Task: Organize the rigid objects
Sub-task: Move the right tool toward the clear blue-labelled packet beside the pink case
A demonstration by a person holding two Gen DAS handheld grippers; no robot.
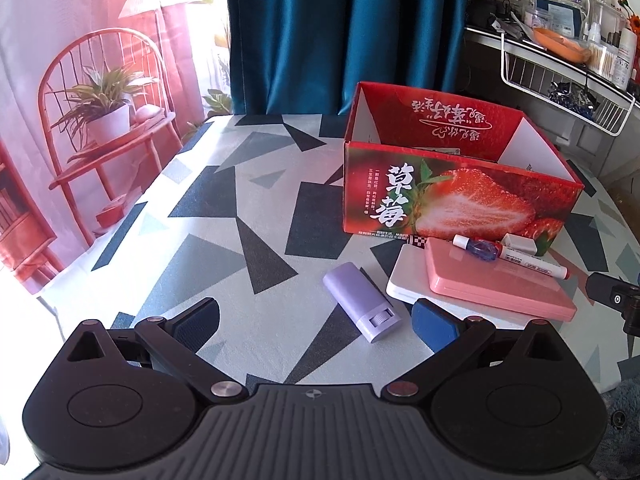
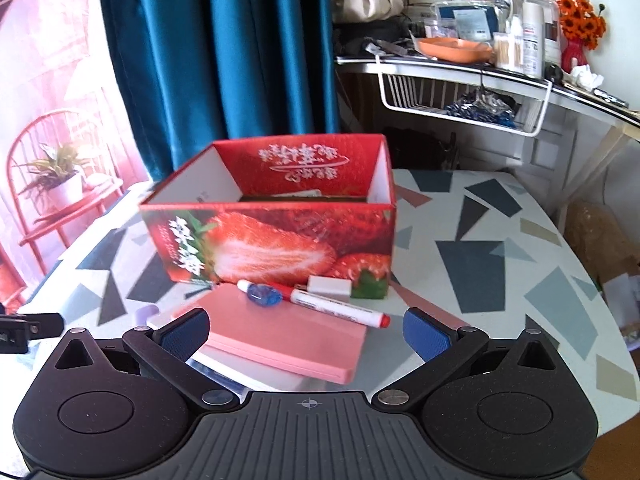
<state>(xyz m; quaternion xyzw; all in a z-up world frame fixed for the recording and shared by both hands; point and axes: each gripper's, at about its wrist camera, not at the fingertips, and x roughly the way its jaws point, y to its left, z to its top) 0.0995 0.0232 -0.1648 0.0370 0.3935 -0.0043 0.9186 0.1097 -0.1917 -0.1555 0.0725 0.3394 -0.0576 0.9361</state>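
A red strawberry box [image 1: 448,196] stands open on the patterned table [image 1: 240,200]; it also shows in the right wrist view [image 2: 280,240]. In front of it a pink case [image 1: 492,280] lies on a white case [image 1: 404,280], with a red-capped marker [image 1: 528,260], a blue correction tape [image 1: 482,249] and a white eraser [image 1: 520,243] on top or beside. A lilac stick container [image 1: 362,306] lies between my left gripper's [image 1: 316,326] open fingers. My right gripper [image 2: 306,332] is open over the pink case [image 2: 292,340], marker [image 2: 336,306], tape [image 2: 262,295] and eraser [image 2: 329,285].
A blue curtain [image 1: 344,32] hangs behind the table. A cluttered white shelf with a wire basket [image 2: 460,100] stands at the back right. A printed backdrop with a red chair [image 1: 100,120] is at the left. The right gripper's tip [image 1: 616,300] shows at the right edge.
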